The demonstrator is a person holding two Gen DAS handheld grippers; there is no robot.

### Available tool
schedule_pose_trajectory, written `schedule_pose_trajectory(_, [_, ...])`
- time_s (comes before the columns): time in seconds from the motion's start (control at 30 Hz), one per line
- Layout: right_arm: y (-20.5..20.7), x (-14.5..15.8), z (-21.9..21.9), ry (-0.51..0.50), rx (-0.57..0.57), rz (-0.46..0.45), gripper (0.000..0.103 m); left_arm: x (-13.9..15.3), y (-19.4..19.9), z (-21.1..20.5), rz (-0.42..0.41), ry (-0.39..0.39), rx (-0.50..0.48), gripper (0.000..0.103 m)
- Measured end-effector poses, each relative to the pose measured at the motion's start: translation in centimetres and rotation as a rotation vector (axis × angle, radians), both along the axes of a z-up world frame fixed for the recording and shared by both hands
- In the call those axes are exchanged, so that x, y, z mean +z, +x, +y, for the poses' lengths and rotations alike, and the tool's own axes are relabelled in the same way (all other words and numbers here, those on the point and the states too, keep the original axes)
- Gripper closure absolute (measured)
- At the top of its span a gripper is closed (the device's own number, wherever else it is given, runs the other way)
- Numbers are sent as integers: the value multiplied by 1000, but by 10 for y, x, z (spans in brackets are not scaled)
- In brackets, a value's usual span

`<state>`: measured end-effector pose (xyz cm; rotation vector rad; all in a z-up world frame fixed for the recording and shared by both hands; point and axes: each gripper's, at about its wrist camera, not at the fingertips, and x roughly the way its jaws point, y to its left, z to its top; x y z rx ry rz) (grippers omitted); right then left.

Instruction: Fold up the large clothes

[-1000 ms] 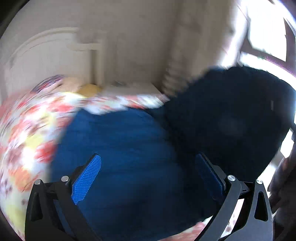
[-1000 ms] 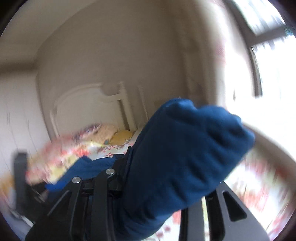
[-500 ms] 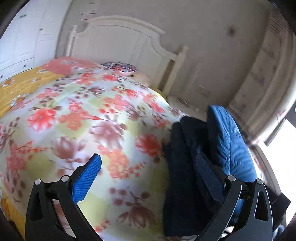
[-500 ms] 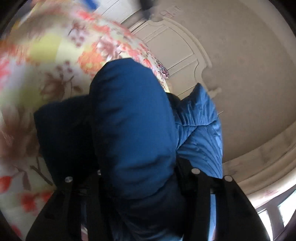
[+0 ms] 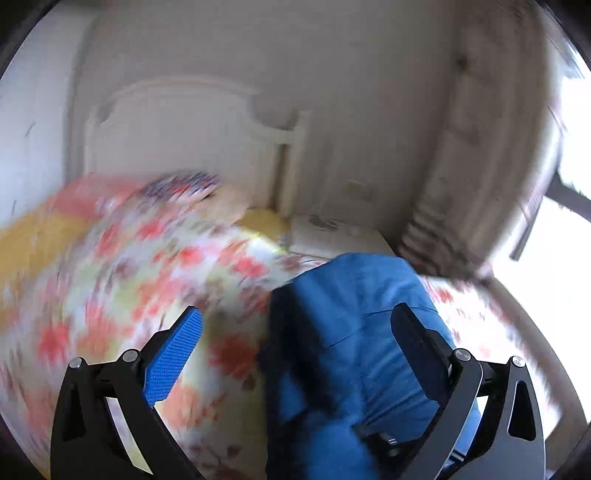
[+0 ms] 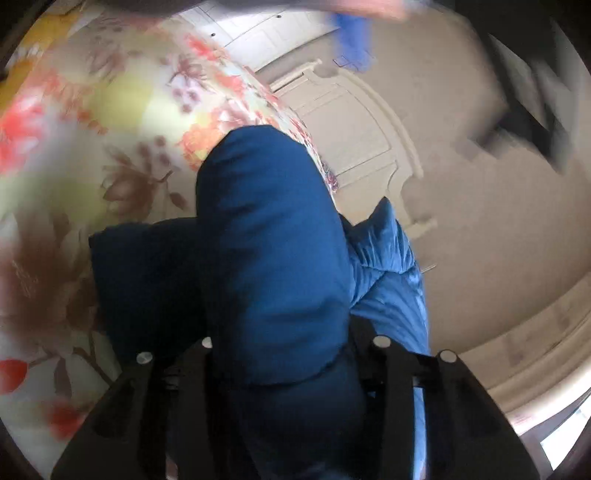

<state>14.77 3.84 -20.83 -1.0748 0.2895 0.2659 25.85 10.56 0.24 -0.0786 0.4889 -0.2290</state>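
Note:
A puffy blue jacket [image 5: 351, 332] lies bunched on the floral bedspread [image 5: 129, 280]. My left gripper [image 5: 295, 347] hangs open above the bed, its left pad over the bedspread and its right finger over the jacket; nothing is between the pads. In the right wrist view a thick fold of the jacket [image 6: 269, 236] bulges out between the jaws of my right gripper [image 6: 280, 343], which is shut on it; the fingertips are hidden under the cloth. The left gripper's blue pad [image 6: 352, 37] shows as a blur at the top of that view.
A white headboard [image 5: 192, 136] stands at the head of the bed with pillows [image 5: 184, 188] in front of it. A white bedside surface [image 5: 332, 232] and a curtain [image 5: 469, 166] by a bright window are at the right. A white wardrobe [image 6: 266, 33] is beyond the bed.
My right gripper rolled and came down to the bed with the jacket fold still in it. My left gripper stayed open, lifted and swung towards the headboard; its view is blurred.

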Motion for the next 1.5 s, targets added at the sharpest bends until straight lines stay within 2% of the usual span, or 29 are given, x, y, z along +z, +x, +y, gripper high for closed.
schedule_pose_trajectory(0.07, [0, 3, -4, 7, 8, 3, 61, 14, 15, -36, 1, 106, -104, 5])
schedule_pose_trajectory(0.1, [-1, 1, -5, 2, 10, -2, 61, 19, 29, -58, 18, 154, -169, 5])
schedule_pose_trajectory(0.17, [-1, -1, -3, -6, 5, -18, 59, 16, 58, -91, 69, 217, -235, 5])
schedule_pose_trajectory(0.23, [-6, 0, -5, -2, 8, -23, 57, 0, 91, -116, 138, 278, -261, 5])
schedule_pose_trajectory(0.27, [-6, -2, -2, 3, 14, -20, 56, -19, 114, -129, 171, 344, -247, 5])
schedule_pose_trajectory(0.33, [-18, 4, -8, 35, 43, 8, 47, -54, 145, -130, 258, 386, -212, 4])
schedule_pose_trajectory(0.37, [-29, 5, -9, 62, 65, 32, 42, -74, 160, -123, 306, 365, -205, 4])
schedule_pose_trajectory(0.43, [-46, 23, -29, 192, 144, 142, 39, -95, 175, -97, 358, 198, -240, 4])
schedule_pose_trajectory(0.47, [-52, 31, -38, 244, 167, 170, 39, -102, 181, -77, 380, 106, -218, 4])
schedule_pose_trajectory(0.5, [-59, 41, -51, 323, 195, 217, 39, -106, 183, -65, 388, 64, -192, 4])
schedule_pose_trajectory(0.53, [-63, 52, -64, 408, 215, 275, 40, -108, 182, -58, 387, 55, -183, 4])
schedule_pose_trajectory(0.6, [-63, 69, -87, 564, 237, 353, 40, -116, 179, -53, 361, 84, -196, 4])
schedule_pose_trajectory(0.63, [-58, 78, -98, 639, 220, 374, 41, -119, 177, -51, 347, 99, -207, 4])
schedule_pose_trajectory(0.7, [-43, 91, -108, 707, 157, 374, 51, -123, 175, -50, 335, 101, -212, 4])
schedule_pose_trajectory(0.73, [-36, 95, -107, 711, 125, 364, 56, -122, 177, -50, 333, 103, -210, 4])
schedule_pose_trajectory(0.83, [-16, 102, -96, 656, 59, 400, 58, -121, 176, -54, 322, 119, -204, 4])
schedule_pose_trajectory(0.9, [-17, 83, -72, 581, 62, 437, 58, -122, 172, -51, 308, 112, -204, 4])
schedule_pose_trajectory(1.0, [-26, 56, -45, 405, 42, 341, 57, -124, 170, -43, 297, 90, -203, 4])
schedule_pose_trajectory(1.07, [-29, 50, -42, 367, 40, 335, 56, -120, 168, -41, 292, 108, -187, 4])
schedule_pose_trajectory(1.2, [-25, 50, -45, 367, 37, 365, 56, -87, 131, -44, 183, 261, -58, 4])
schedule_pose_trajectory(1.3, [-16, 47, -45, 388, 51, 359, 56, -61, 78, -36, 112, 257, -36, 4])
schedule_pose_trajectory(1.37, [-13, 44, -44, 399, 61, 358, 56, -62, 46, -31, 115, 245, -31, 4])
schedule_pose_trajectory(1.5, [-35, 45, -51, 394, 94, 344, 56, -99, 27, -25, 215, 291, 32, 4])
